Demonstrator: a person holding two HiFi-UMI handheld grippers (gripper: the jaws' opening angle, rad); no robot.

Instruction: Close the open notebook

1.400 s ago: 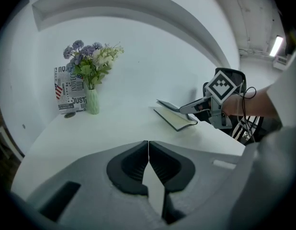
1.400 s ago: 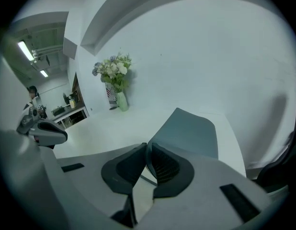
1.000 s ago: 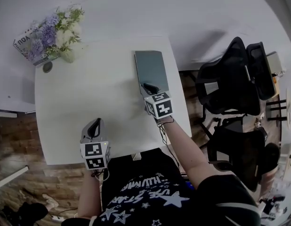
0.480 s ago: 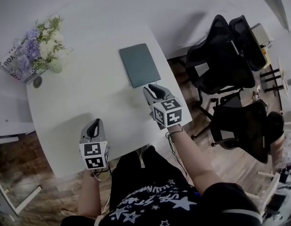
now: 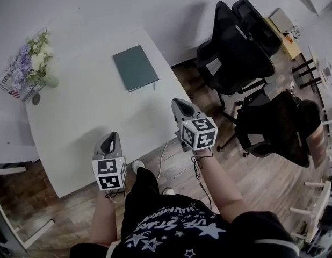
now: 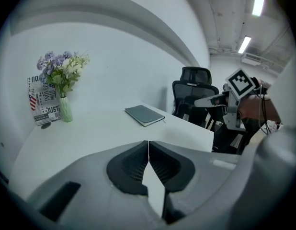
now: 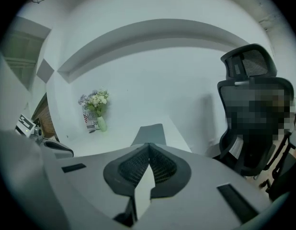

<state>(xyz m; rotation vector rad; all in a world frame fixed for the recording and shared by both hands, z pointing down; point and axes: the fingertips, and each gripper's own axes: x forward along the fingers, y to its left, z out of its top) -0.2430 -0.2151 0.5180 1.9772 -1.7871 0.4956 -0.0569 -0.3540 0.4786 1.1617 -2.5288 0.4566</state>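
A: Dark teal cover, shut and flat: the notebook (image 5: 135, 67) lies on the white counter (image 5: 85, 112), near its far right corner.
B: Handling?
A: Likely light, thin, stiff-backed and smooth. Nip the free long edge, not the spine.
B: Tools?
A: The left tool (image 5: 109, 140) has its jaws together, empty. The right tool (image 5: 180, 104) has just been closing its jaws, now met on nothing. Both are well apart from the notebook.

The left claw (image 5: 109, 137) and the right claw (image 5: 178, 102) are grey, wedge-shaped shells with black ribbed pads (image 6: 131, 164). Each carries a white cube (image 5: 109, 172) printed with black square markers. A thin dark cable (image 5: 196, 165) trails from the right one. The person wears a black T-shirt (image 5: 166, 227) with white stars and lettering.
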